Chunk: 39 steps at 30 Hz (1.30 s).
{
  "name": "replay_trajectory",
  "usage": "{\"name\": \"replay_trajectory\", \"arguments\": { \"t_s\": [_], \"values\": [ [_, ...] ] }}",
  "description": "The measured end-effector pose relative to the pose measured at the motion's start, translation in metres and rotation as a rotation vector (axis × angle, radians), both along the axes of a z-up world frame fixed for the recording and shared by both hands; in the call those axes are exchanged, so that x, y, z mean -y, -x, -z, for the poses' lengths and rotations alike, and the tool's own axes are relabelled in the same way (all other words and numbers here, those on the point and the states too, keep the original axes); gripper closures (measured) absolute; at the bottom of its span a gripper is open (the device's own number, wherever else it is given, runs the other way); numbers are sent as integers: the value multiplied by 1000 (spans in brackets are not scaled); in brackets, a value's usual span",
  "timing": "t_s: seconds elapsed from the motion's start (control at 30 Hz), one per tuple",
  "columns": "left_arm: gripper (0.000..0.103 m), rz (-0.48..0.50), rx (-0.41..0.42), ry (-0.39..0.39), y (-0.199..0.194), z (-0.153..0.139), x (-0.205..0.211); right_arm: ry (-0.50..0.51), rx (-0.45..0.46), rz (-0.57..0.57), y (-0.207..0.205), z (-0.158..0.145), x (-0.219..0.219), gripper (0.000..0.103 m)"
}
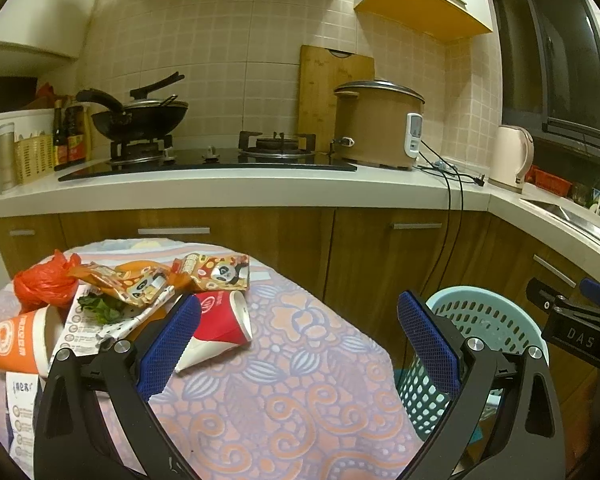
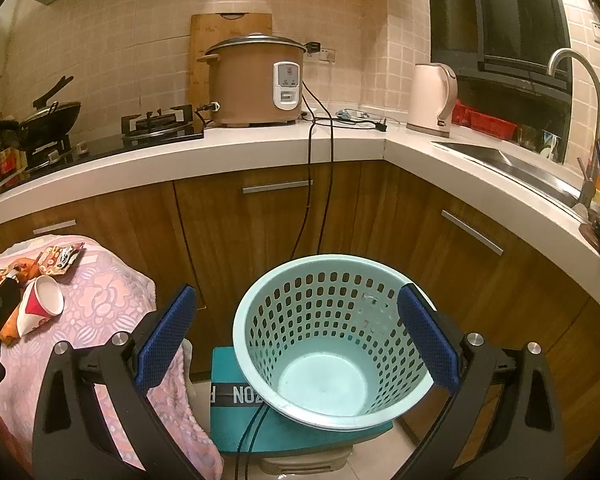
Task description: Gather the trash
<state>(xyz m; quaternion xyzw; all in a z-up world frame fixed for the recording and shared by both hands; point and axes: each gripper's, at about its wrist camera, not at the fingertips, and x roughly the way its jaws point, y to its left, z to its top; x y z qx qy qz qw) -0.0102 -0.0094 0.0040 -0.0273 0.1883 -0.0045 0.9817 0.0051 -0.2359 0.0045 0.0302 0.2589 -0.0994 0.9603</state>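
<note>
We hold both sets of jaws spread wide with nothing between them. Our left gripper (image 1: pixel 298 344) hangs over the patterned cloth of the table (image 1: pixel 300 392), its left blue pad just in front of a crushed red paper cup (image 1: pixel 220 326) that lies on its side. Beyond that cup sits the rest of the trash, bunched at the table's far left: an orange paper cup (image 1: pixel 18 342) tipped over, printed paper sheets (image 1: pixel 82 320), a scrap of green leaf (image 1: pixel 100 308), two panda-print snack wrappers (image 1: pixel 216 272), and a knotted red plastic bag (image 1: pixel 44 284). Our right gripper (image 2: pixel 296 340) hovers above the pale green perforated basket (image 2: pixel 332 344), which stands empty on a teal box (image 2: pixel 240 428) beside the table. Behind everything runs the kitchen counter (image 2: pixel 260 148) with a brown rice cooker (image 2: pixel 256 80), a gas stove (image 1: pixel 208 158), a black wok (image 1: pixel 140 116) and a pink kettle (image 2: pixel 432 98).
</note>
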Motion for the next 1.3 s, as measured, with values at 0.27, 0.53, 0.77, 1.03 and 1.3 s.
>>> {"name": "replay_trajectory", "arguments": {
  "t_s": [0.27, 0.53, 0.77, 1.03, 1.3],
  "values": [
    [7, -3, 1, 0, 0, 1, -1, 2, 0, -8, 1, 1, -3, 8],
    [7, -7, 2, -3, 0, 1, -2, 21, 5, -26, 2, 0, -8, 13],
    [7, -12, -5, 19, 4, -5, -5, 18, 33, -55, 10, -9, -17, 15],
    [7, -100, -51, 36, 34, -23, -42, -46, 27, -156, 15, -19, -42, 15],
    [8, -346, -136, 86, 85, -13, -134, -6, 51, -377, 25, -22, -121, 24]
  ]
}}
